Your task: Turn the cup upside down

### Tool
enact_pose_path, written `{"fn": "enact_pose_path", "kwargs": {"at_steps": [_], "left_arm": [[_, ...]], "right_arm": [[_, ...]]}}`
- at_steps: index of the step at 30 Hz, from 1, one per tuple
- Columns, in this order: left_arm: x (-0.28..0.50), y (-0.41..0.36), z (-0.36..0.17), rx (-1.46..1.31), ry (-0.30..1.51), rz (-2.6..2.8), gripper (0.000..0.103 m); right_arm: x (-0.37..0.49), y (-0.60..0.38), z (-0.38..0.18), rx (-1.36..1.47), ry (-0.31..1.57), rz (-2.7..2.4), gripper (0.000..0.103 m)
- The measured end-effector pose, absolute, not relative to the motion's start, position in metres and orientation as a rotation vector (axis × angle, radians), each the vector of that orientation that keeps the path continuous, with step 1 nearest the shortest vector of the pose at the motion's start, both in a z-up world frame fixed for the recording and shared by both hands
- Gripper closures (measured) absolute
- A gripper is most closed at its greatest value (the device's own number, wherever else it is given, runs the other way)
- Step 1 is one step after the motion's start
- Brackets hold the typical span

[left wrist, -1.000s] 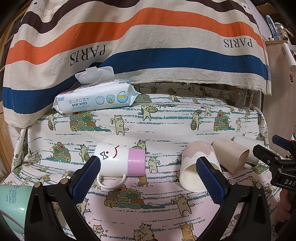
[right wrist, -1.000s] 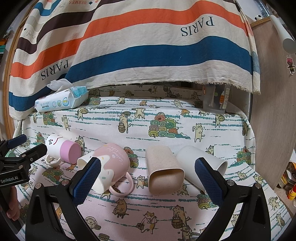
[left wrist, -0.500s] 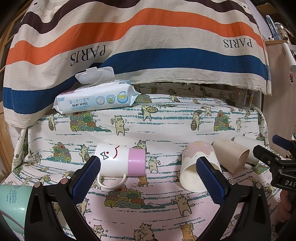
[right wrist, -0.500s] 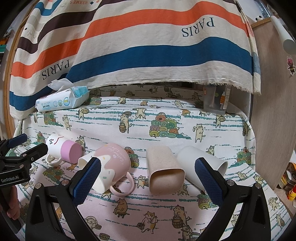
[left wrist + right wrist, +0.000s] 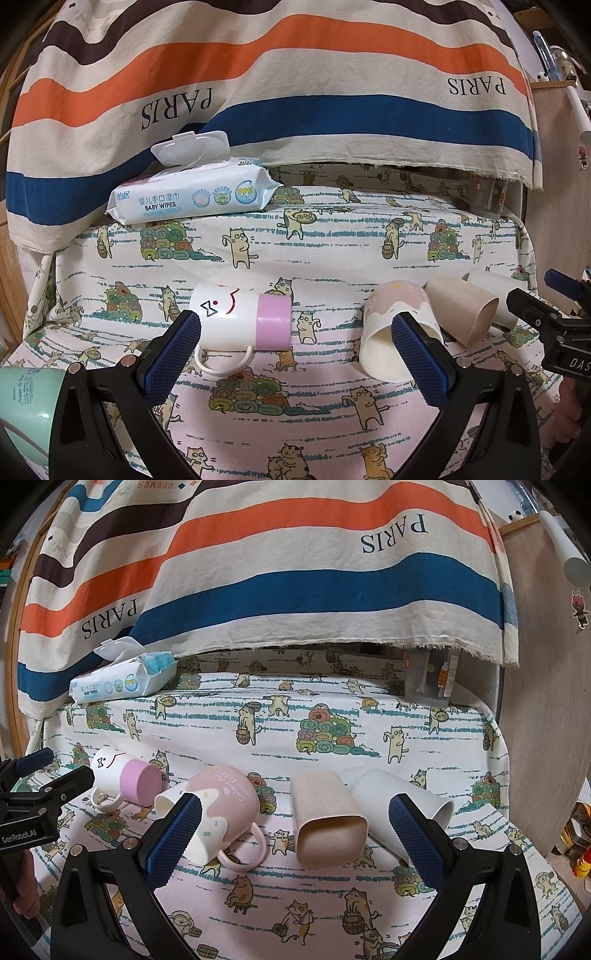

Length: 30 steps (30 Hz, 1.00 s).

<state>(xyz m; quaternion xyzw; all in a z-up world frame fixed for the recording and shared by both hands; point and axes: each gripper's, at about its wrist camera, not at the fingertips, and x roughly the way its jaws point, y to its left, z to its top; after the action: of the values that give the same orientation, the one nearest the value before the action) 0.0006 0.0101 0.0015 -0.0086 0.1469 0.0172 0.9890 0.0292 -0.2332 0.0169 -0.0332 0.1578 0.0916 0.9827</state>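
Observation:
Several cups lie on their sides in a row on a cat-print cloth. A white mug with a pink band (image 5: 240, 319) (image 5: 125, 779) lies at the left. A pink and cream mug (image 5: 397, 328) (image 5: 218, 806) lies beside it, then a beige tumbler (image 5: 461, 308) (image 5: 327, 821) and a white cup (image 5: 495, 291) (image 5: 400, 805). A mint green cup (image 5: 26, 402) sits at the left wrist view's left edge. My left gripper (image 5: 295, 354) is open and empty, short of the white mug. My right gripper (image 5: 293, 834) is open and empty, short of the beige tumbler.
A baby wipes pack (image 5: 192, 194) (image 5: 122, 677) with its lid open lies at the back left. A striped PARIS cloth (image 5: 295, 92) hangs behind. A clear box (image 5: 430, 681) stands at the back right, beside a wooden panel (image 5: 543, 701).

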Motion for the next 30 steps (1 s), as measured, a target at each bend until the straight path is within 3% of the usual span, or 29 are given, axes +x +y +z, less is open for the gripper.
{"fn": "enact_pose_path", "kwargs": {"at_steps": [8,22,30], "left_arm": [[-0.006,0.006,0.011,-0.006,0.286,0.003,0.001],[0.003,0.005,0.105,-0.075,0.221,-0.007,0.001],[0.052,-0.007,0.101,-0.084,0.355,-0.045,0.001]], "right_arm": [[0.024,-0.24,0.027,-0.054,0.268,0.162,0.001],[0.038,-0.25,0.117,0.02,0.191,0.187,0.001],[0.062,-0.234,0.113,0.007,0.198,0.193,0.001]]}}
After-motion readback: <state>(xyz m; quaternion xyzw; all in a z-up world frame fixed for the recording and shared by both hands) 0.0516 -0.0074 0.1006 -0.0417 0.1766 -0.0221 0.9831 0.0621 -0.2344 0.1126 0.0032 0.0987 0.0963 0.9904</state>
